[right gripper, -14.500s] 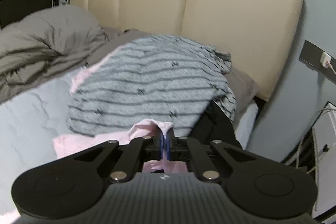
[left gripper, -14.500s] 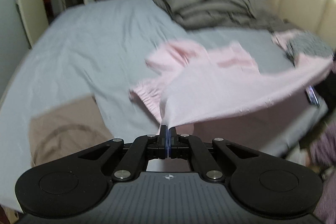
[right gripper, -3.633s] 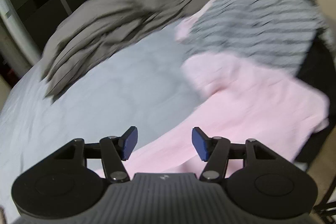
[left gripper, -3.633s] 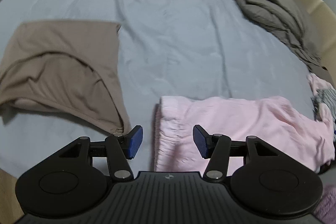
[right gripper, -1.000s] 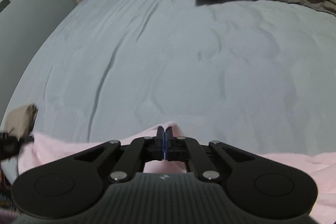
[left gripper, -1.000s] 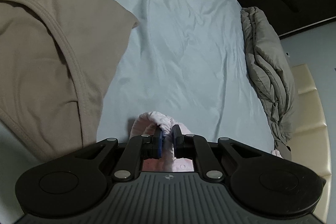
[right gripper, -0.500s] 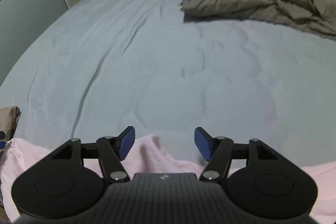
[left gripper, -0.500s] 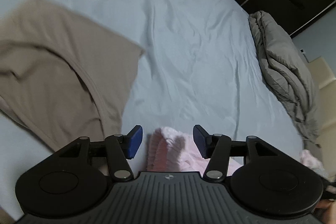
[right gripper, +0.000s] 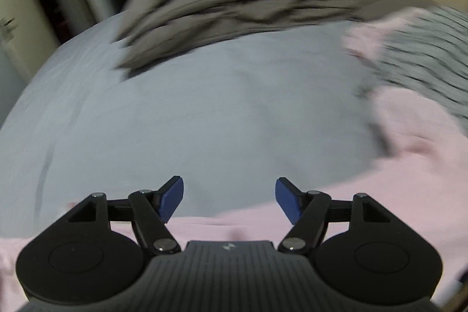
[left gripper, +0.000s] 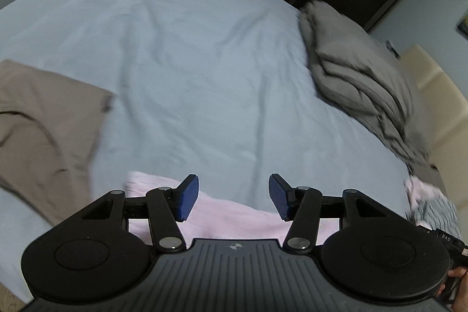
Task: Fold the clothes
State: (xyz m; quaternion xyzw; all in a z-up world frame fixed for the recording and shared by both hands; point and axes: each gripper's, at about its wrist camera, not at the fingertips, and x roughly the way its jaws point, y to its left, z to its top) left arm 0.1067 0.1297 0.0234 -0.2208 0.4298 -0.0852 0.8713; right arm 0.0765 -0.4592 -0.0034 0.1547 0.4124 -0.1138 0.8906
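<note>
- While both tongs hover above it, the pale blue bed sheet (left gripper: pixel 187 54) is seen spread ahead of and beneath them, filling most of each view.
- A folded grey duvet (left gripper: pixel 359 72) is seen far ahead and to the right of the left gripper (left gripper: pixel 232 199); from the right gripper (right gripper: pixel 229 201) it lies straight ahead, blurred.
- A tan garment (left gripper: pixel 44 130) is laid flat to the left of the left gripper, near the pink garment.
- The pink garment (left gripper: pixel 231 220) is spread on the sheet directly under the left gripper's fingers and runs off to the right; under the right gripper it passes below the blue pads (right gripper: pixel 172 199) and widens to the right.
- A grey striped garment (right gripper: pixel 427 57) is piled ahead and right of the right gripper, overlapping pink cloth.
- The left gripper's jaws are held apart, nothing between them.
- The right gripper's jaws have just been opening and are set apart, nothing clamped.
</note>
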